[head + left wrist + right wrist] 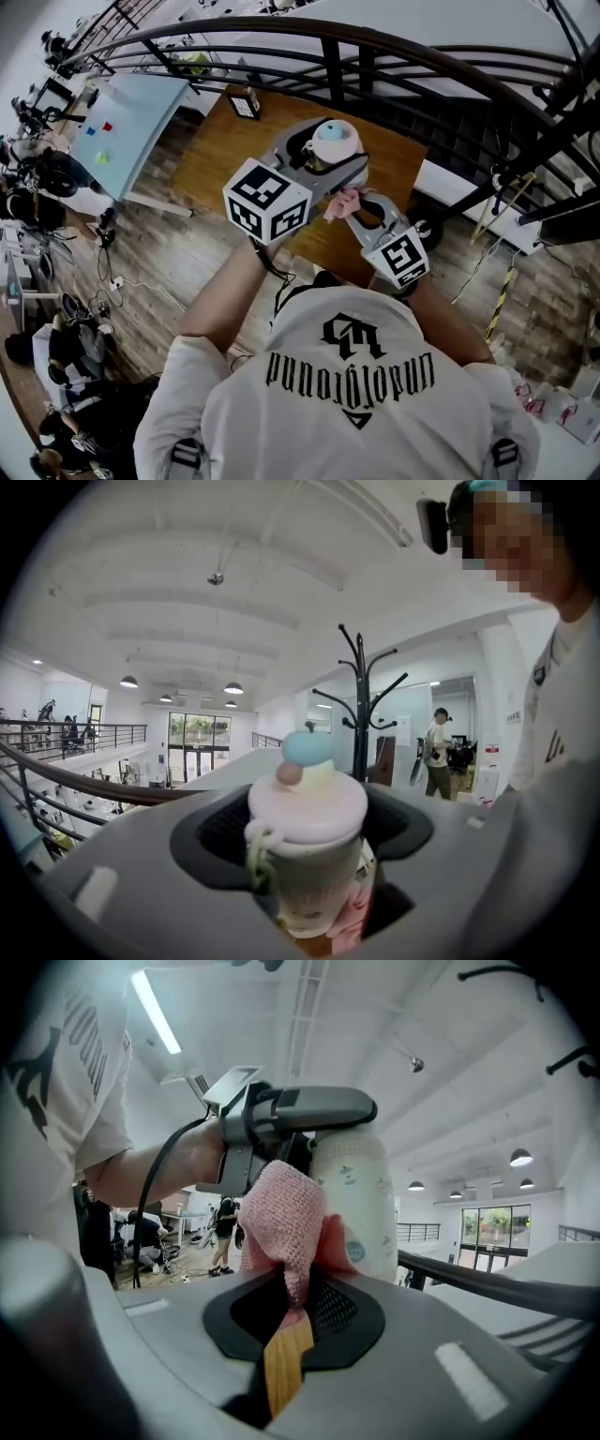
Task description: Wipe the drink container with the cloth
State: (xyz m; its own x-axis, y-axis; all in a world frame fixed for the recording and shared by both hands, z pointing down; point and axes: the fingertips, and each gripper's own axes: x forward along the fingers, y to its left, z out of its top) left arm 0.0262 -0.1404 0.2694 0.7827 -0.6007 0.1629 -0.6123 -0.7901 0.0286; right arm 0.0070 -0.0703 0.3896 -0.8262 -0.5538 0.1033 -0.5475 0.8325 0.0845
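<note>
The drink container (334, 141) is a pale cup with a pinkish lid and a blue knob, lifted above the wooden table. My left gripper (323, 164) is shut on its body; in the left gripper view the container (307, 841) stands upright between the jaws. A pink cloth (285, 1222) is pinched in my right gripper (292, 1309) and presses against the side of the container (361, 1206). From the head view the cloth (342, 202) shows just below the cup, at the tip of the right gripper (352, 208). A bit of the cloth (349, 922) peeks out behind the cup's base.
Below the grippers is the wooden table (211, 164), with a small framed object (246, 103) at its far edge. A dark railing (394, 56) curves behind it. A pale blue board (131, 122) lies far left. A coat rack (361, 705) and a standing person (438, 754) are in the background.
</note>
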